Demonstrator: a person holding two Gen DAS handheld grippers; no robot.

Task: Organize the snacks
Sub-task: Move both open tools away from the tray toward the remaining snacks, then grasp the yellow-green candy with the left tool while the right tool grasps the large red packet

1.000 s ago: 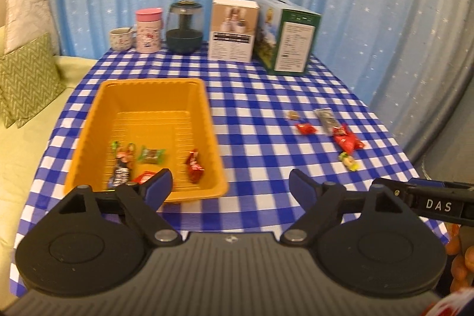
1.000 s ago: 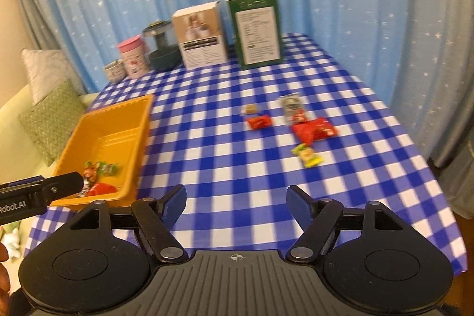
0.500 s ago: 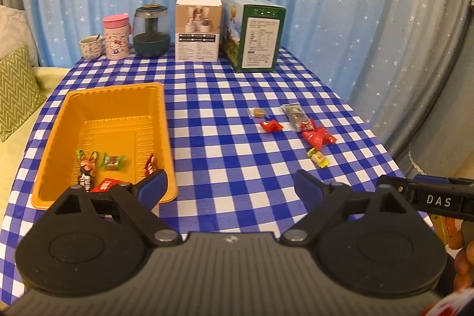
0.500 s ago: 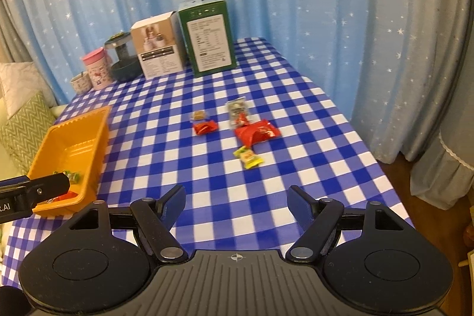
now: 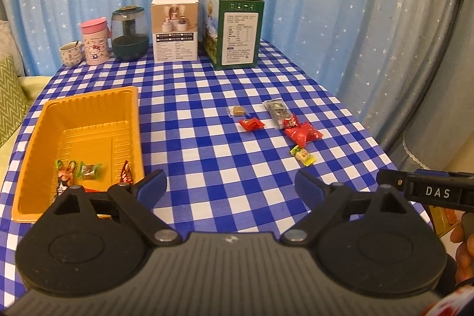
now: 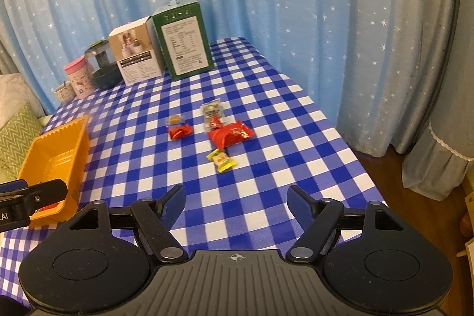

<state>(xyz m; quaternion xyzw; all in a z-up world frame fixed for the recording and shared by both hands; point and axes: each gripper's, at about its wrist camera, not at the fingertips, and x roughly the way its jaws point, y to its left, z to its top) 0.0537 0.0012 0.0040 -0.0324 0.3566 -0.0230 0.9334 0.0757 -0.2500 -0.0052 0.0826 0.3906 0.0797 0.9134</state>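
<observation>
An orange tray (image 5: pixel 89 105) sits at the table's left with several wrapped candies (image 5: pixel 89 171) in its near end; it also shows in the right wrist view (image 6: pixel 56 144). Loose snacks lie right of centre: a brown candy (image 5: pixel 238 110), a small red packet (image 5: pixel 251 124), a clear grey packet (image 5: pixel 277 110), a large red packet (image 5: pixel 303 134) and a yellow-green candy (image 5: pixel 302 155). The yellow-green candy (image 6: pixel 222 160) lies nearest my right gripper. My left gripper (image 5: pixel 232 187) is open and empty above the table's near edge. My right gripper (image 6: pixel 236 197) is open and empty.
A blue checked cloth (image 5: pixel 207 85) covers the table. At the back stand a small cup (image 5: pixel 70 53), a pink Hello Kitty mug (image 5: pixel 94 42), a dark glass jar (image 5: pixel 129 33), a white box (image 5: pixel 174 28) and a green box (image 5: pixel 237 28). Blue curtains hang behind. Green cushions lie left.
Both grippers have pulled back and swung right, so the loose snacks now sit more central. Both stay open. Nothing on the table has moved.
</observation>
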